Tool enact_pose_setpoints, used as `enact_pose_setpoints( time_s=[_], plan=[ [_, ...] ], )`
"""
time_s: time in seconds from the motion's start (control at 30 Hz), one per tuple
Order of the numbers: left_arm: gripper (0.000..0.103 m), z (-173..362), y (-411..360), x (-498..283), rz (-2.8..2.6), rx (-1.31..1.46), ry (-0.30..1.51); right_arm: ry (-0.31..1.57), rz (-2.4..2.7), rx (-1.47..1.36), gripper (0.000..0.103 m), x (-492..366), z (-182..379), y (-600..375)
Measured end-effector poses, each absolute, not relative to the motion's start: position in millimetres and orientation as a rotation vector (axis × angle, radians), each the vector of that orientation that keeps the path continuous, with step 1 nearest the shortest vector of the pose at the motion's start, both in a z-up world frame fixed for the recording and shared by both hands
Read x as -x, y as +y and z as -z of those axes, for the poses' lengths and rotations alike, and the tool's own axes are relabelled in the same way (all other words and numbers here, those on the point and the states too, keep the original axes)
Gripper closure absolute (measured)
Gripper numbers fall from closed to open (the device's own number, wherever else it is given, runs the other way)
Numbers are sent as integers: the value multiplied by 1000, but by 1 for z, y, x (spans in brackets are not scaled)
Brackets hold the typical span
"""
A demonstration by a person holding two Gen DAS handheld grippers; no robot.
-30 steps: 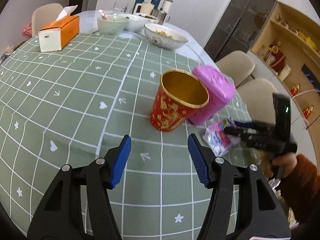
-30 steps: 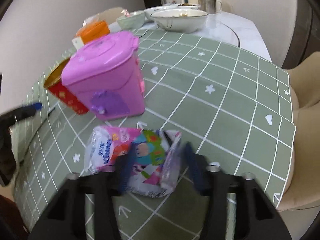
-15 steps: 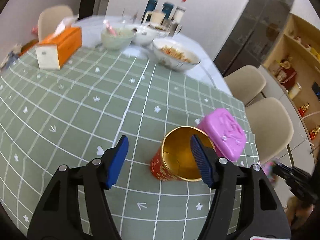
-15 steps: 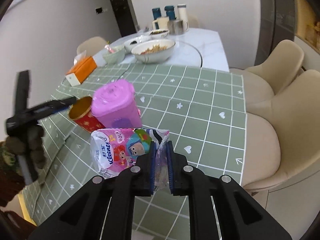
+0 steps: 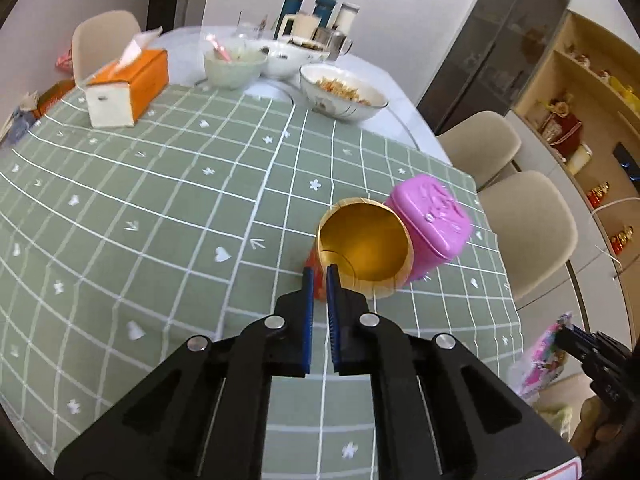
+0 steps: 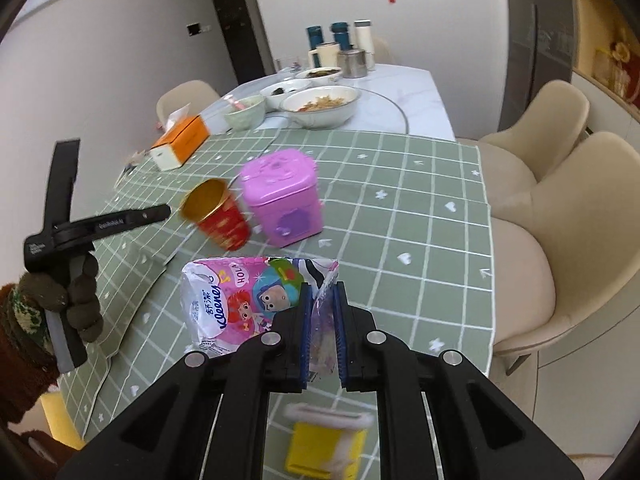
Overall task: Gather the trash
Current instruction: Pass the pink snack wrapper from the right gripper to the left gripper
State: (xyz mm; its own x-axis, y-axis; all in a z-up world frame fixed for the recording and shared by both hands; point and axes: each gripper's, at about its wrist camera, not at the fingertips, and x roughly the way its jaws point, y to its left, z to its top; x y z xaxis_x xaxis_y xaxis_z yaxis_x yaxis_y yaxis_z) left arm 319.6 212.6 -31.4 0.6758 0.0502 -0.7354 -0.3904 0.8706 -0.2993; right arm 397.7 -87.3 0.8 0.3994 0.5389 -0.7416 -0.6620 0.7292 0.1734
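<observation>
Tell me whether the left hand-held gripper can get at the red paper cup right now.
Probably yes: the left hand-held gripper already pinches the red paper cup's near rim, one finger inside, one outside.

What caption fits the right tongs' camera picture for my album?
Right tongs pinch a pink tissue packet above the checked green tablecloth.

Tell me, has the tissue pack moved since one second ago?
Yes. The tissue pack lay on the green tablecloth in front of the pink bin; now the right gripper holds it lifted above the cloth.
</observation>
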Motion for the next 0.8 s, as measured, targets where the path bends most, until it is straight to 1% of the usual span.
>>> enact_pose_setpoints(
  time_s=[0.13,0.27,0.33,0.4,0.43,0.57,0.7,0.73,0.77,0.8],
  plan=[
    [97,28,213,-297,-250,452,799,888,-798,197,91,-376,2,-70],
    [97,32,216,-279,-203,492,794,960,-814,201,91,-361,21,-53],
    [93,33,211,-273,-156,493,791,998,-822,195,91,-355,35,-44],
    [77,35,203,-268,-107,476,795,1021,-829,205,91,-349,48,-36],
    [75,36,200,-267,-93,465,798,1036,-832,217,91,-346,58,-31],
    [73,49,194,-262,-89,439,821,1061,-832,197,91,-344,79,-25],
    [71,64,200,-256,-102,470,847,1059,-824,181,90,-348,86,-25],
    [71,68,201,-254,-106,479,855,1059,-822,184,89,-350,86,-24],
    [71,70,202,-252,-108,484,859,1059,-815,191,84,-350,85,-23],
    [70,73,203,-251,-107,492,865,1056,-814,196,73,-351,83,-23]
  ],
)
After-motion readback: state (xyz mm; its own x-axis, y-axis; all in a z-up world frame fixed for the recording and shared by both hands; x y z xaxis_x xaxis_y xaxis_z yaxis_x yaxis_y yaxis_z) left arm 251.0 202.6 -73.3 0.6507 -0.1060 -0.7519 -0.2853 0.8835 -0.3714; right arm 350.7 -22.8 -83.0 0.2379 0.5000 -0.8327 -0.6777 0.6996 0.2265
